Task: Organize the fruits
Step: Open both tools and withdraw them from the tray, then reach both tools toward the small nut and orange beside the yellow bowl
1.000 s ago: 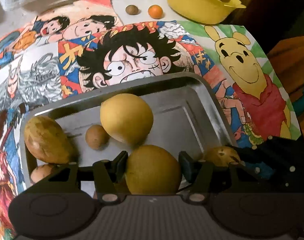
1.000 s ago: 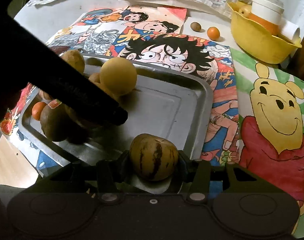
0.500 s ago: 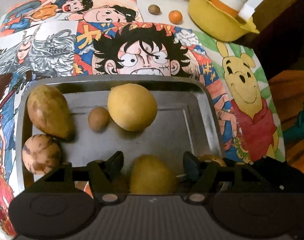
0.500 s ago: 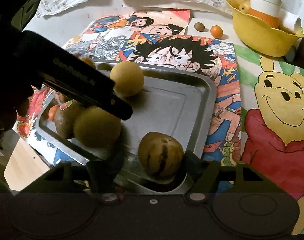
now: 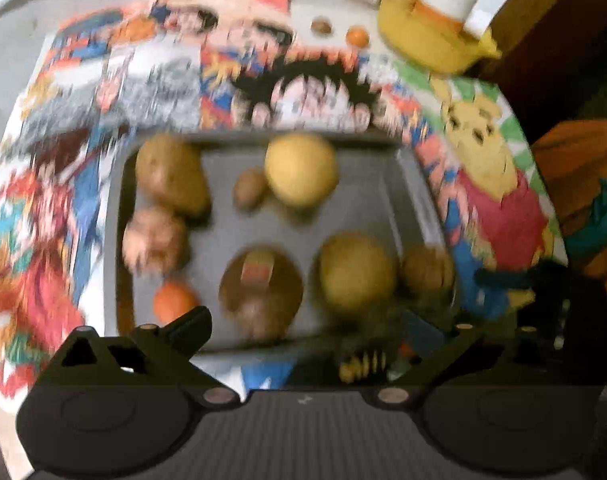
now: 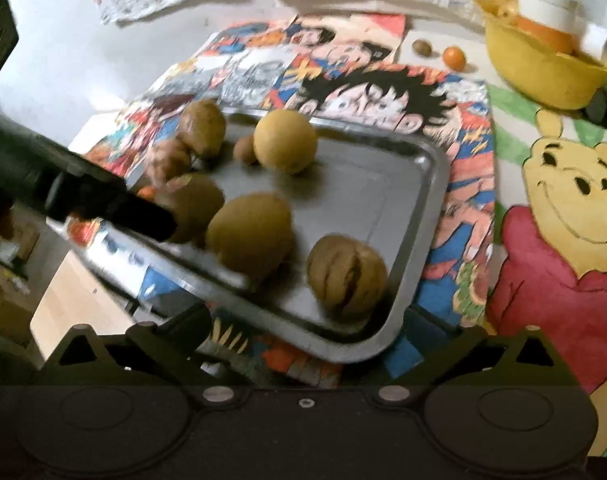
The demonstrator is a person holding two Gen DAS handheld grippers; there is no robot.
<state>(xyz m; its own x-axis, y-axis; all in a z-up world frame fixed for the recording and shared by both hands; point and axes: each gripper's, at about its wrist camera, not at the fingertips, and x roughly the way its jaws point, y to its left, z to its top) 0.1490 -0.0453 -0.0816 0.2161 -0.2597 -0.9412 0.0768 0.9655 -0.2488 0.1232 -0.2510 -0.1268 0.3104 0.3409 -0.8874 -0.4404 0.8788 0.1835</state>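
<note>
Eight fruits are counted in the metal tray (image 6: pixel 431 184): a striped melon (image 6: pixel 345 276) at the near right corner, a yellow pear (image 6: pixel 249 236) left of it, a round yellow fruit (image 6: pixel 285 140) farther back, and five more along the left side. Two small fruits (image 6: pixel 439 52) are seen beyond on the table (image 6: pixel 63 52), which is spread with cartoon-printed cloths (image 6: pixel 555 208) and carries one yellow bowl (image 6: pixel 543 72) far right. The left tongs (image 5: pixel 303 332) and right tongs (image 6: pixel 327 332) are opening wide, nothing gripped.
</note>
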